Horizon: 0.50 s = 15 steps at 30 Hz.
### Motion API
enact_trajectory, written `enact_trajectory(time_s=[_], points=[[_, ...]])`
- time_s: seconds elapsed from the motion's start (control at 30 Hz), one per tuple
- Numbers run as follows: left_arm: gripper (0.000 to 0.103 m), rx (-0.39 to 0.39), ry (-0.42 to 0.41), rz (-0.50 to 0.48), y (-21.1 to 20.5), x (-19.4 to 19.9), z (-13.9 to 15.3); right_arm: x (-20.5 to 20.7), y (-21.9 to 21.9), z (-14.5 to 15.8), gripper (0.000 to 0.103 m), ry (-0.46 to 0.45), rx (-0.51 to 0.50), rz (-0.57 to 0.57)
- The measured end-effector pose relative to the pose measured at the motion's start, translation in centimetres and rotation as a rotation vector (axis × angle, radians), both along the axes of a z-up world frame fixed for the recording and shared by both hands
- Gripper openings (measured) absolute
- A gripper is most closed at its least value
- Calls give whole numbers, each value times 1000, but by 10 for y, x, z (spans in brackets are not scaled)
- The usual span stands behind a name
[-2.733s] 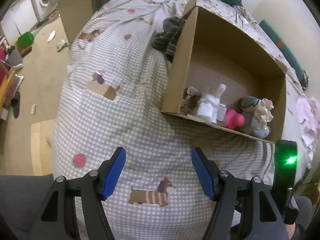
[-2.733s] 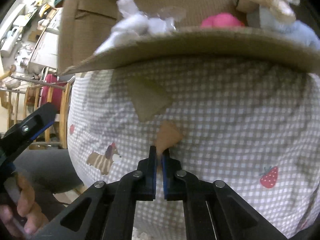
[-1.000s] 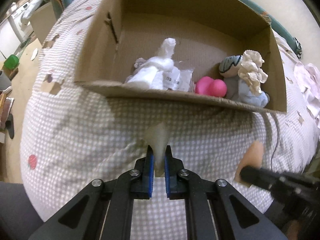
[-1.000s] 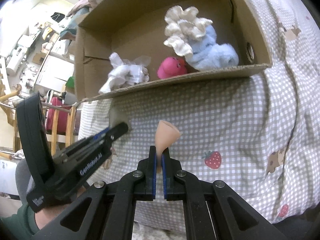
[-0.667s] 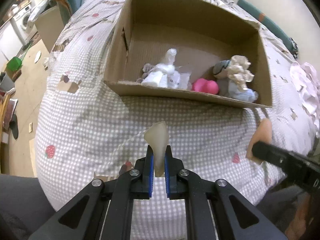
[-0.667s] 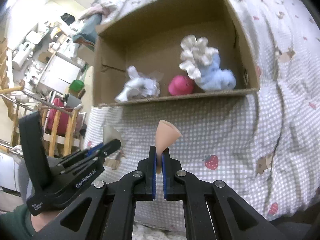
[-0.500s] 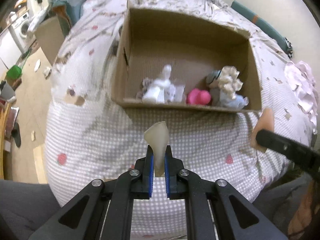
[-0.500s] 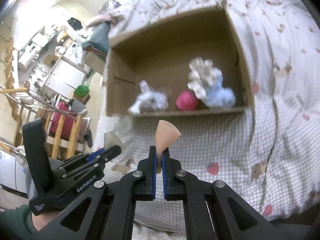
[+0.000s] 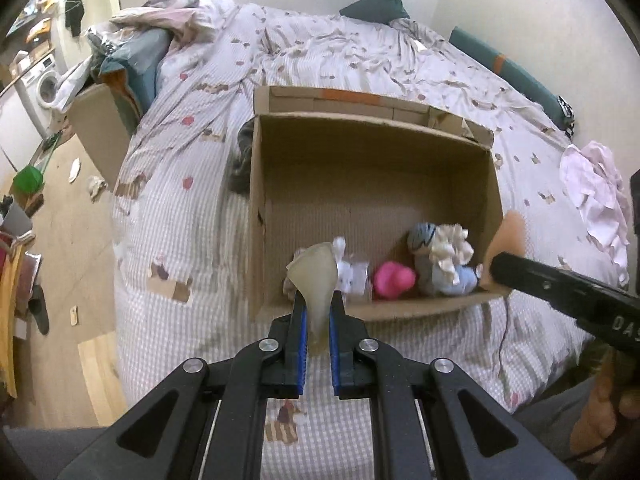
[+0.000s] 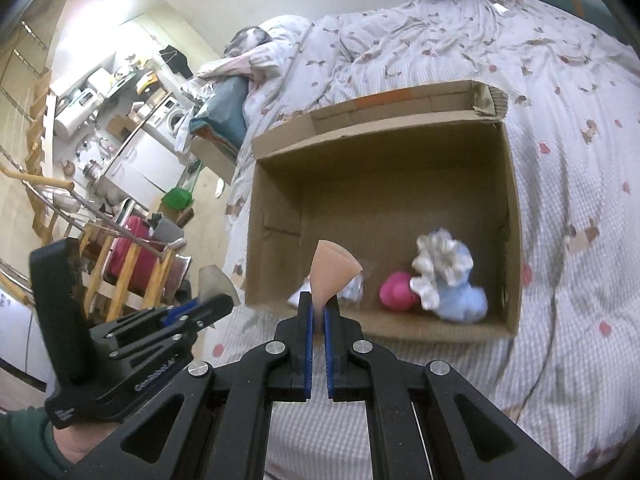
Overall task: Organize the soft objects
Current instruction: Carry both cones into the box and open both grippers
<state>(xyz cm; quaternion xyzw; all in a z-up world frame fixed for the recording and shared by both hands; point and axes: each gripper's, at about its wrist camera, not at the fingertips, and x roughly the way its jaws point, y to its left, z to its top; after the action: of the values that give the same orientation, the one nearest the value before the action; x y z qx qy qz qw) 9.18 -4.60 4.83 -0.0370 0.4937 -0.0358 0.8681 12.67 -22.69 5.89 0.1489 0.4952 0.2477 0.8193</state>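
My left gripper (image 9: 317, 305) is shut on a pale grey-beige soft pad (image 9: 314, 276) that sticks up between its blue pads. My right gripper (image 10: 316, 303) is shut on a peach soft pad (image 10: 331, 270). Both hang above the front of the bed, short of an open cardboard box (image 9: 372, 152). Inside the box, along its near wall, lie a white bagged bundle (image 9: 352, 274), a pink soft toy (image 9: 394, 280) and a blue and cream plush (image 9: 444, 264). The right gripper's finger with the peach pad (image 9: 508, 236) shows at the right of the left wrist view.
The box (image 10: 400, 184) rests on a bed with a checked cover (image 9: 180, 240) printed with dogs and strawberries. A dark garment (image 9: 240, 160) lies by the box's left wall, pale pink cloth (image 9: 596, 196) at the right. Floor with clutter lies to the left.
Both grippers have risen with their pads still held. The box has shrunk in view and more of the bed and room shows.
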Motion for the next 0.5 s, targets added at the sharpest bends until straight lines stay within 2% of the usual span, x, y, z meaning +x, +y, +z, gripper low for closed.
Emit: enact_trajectory(time_s=[0.1,0.23,0.33,0.4,0.5], points=[[8,-2,0,3,2,12,-3,11,3,-7,6,11,18,-9],[8,-7,5,4,2,30,-11,22,6,-22,6,3,-7,-20],[8,-39,-28,-31,-1,38,-20,27,3,-39,6,28,-6,-39],[9,-30,-44,-52,-5,41,-28,30,2,-50,6,57,-1,-46],[9,-87,-25,-50,-4,47,-44,32,5,-63,6,72,-26,-47]])
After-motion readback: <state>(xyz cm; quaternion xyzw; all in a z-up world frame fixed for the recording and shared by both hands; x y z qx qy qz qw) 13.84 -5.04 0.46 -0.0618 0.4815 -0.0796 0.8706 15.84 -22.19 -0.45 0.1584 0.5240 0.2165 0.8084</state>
